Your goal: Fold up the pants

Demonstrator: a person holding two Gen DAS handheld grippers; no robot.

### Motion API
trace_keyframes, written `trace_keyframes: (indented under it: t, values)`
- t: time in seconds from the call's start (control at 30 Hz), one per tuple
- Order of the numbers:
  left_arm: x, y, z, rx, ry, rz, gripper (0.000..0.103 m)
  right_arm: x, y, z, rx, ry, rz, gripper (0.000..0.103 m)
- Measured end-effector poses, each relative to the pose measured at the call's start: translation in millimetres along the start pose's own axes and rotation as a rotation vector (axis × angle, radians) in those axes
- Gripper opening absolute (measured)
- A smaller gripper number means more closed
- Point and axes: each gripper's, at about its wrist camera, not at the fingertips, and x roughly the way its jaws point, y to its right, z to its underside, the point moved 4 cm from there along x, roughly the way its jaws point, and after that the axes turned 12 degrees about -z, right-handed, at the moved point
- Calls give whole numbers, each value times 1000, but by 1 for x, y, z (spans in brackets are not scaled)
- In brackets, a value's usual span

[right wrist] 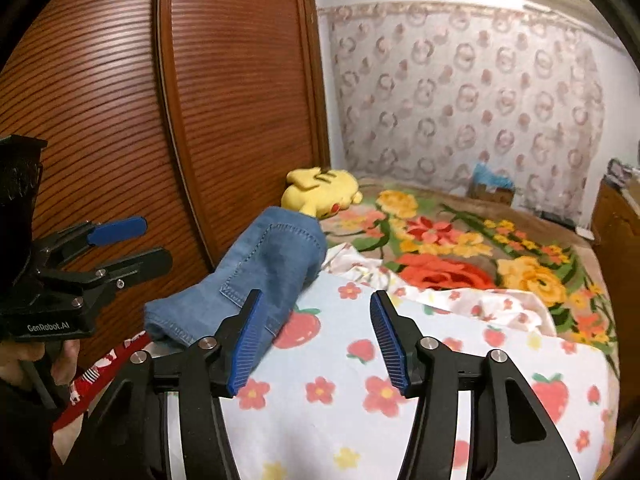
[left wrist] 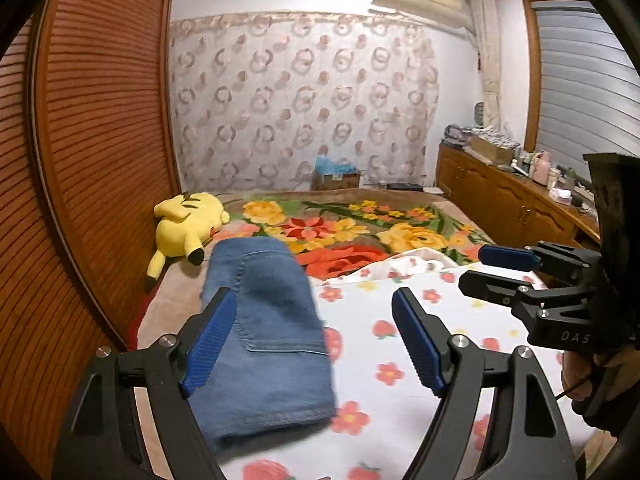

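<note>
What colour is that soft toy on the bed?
Yellow plush toy, black-tipped ears; clearest in left wrist view.

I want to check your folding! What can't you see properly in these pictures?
- Jeans: near end blurred in the left wrist view; the left gripper finger covers an edge.
- Jeans' underside and hidden layers: both views, covered by the top denim.
- Plush toy: lower part hidden behind the jeans, right wrist view.
- Counter clutter: too small.

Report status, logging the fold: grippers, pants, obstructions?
Left gripper, right gripper: jaws open, empty. Jeans folded on strawberry blanket. Plush toy beyond, clear.
</note>
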Motion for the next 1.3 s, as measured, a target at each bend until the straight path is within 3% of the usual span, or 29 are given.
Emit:
trace_keyframes:
  t: [0.3,0.53,0.73,0.93,1.3]
  values:
    - [-51,38,16,-9,39,38,80,-75,-15,37,13,74,97,62]
    - [-83,65,32,12,51,32,80,-151,-51,75,41,136,187,63]
    - [-107,84,48,25,44,24,80,-189,-83,101,53,164,241,63]
    - [-129,98,58,33,58,46,80,-216,-107,109,53,180,275,64]
    - [-156,109,70,38,70,55,80,-226,-130,112,101,179,307,64]
